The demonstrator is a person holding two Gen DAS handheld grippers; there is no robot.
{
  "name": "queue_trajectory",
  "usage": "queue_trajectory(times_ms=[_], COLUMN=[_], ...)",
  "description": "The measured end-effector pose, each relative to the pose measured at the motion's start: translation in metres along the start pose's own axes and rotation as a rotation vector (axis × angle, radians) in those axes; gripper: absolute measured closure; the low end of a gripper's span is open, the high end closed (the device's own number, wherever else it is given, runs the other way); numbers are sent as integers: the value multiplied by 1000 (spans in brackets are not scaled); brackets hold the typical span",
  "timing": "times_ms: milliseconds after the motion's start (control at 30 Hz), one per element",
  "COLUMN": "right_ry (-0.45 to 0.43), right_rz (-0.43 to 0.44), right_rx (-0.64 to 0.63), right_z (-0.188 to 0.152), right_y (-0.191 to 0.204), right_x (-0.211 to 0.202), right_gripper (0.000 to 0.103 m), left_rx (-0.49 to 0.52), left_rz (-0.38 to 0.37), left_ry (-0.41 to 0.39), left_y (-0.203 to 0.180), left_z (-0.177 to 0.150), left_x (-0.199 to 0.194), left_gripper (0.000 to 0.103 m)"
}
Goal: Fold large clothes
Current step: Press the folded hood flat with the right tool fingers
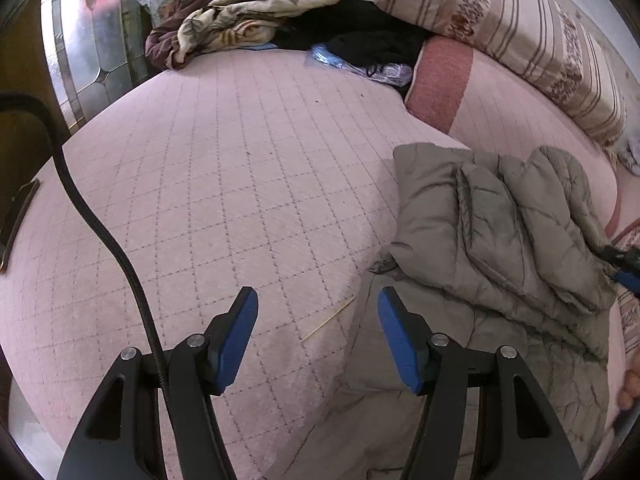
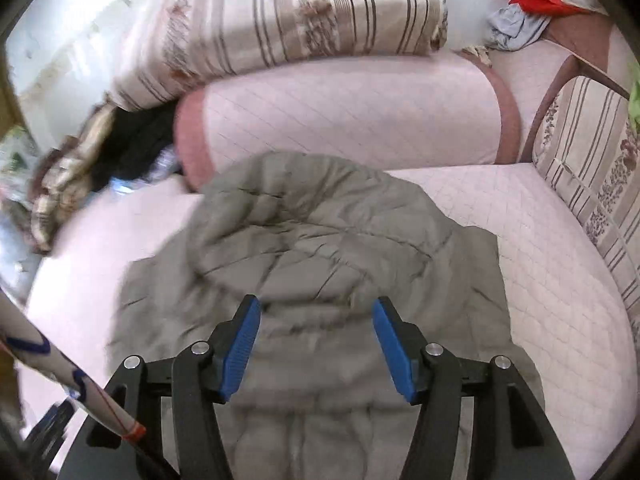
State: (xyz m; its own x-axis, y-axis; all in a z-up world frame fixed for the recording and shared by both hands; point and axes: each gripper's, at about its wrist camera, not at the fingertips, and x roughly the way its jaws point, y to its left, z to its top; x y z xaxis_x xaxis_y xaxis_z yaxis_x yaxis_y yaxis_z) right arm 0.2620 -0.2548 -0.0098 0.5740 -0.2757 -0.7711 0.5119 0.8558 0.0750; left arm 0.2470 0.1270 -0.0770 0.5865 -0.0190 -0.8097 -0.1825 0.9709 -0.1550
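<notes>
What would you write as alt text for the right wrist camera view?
An open right gripper hangs over a grey puffy jacket lying on a pink quilted bed. Behind it lie a pink bolster and a striped pillow.

Soft daylight, fisheye-bent edges, motion blur in right view.

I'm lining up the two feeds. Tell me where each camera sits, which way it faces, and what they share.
Left wrist: on the left gripper, open above the pink quilted bed, facing the far clothes pile.
Right wrist: on the right gripper, open over the grey padded jacket, facing the striped bedding.
Shared: jacket, bed, striped bedding.
</notes>
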Motion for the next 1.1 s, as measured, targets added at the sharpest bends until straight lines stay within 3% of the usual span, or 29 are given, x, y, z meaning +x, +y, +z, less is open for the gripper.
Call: queue_trajectory(times_ms=[167,267,367,500,567,667,800,900,1000,1100], right_ry=[119,112,127,-42,-79,-34,72,85,97,54], right_rz=[-34,-63,-68,-15,34,83,49,17,37,83], right_rx=[-12,-48,-50,-4,-12,-79,-114,-97,-110,-94], right_z=[-29,-34,-23,-13,-10,-11,-25,-30,-22,-18], right_y=[5,8,13,19,31,60,80,80,78,62], right_x=[68,79,70,7,-12,-2,50,72,59,32], right_gripper=[39,38,37,37,37,37,37,33,33,33], left_rx=[40,44,36,20,20,28,26,23,10,13], left_rz=[-3,-4,-14,-21,-20,-9,-7,-1,-13,-12], left_ry=[9,15,21,8,4,13,26,28,36,33], left_y=[-10,-12,-10,-6,-6,-6,-3,1,5,5], left_z=[2,2,2,1,0,-1,0,1,1,0], left_x=[7,9,8,1,0,3,8,8,8,5], left_gripper=[42,42,42,42,42,42,42,42,42,42])
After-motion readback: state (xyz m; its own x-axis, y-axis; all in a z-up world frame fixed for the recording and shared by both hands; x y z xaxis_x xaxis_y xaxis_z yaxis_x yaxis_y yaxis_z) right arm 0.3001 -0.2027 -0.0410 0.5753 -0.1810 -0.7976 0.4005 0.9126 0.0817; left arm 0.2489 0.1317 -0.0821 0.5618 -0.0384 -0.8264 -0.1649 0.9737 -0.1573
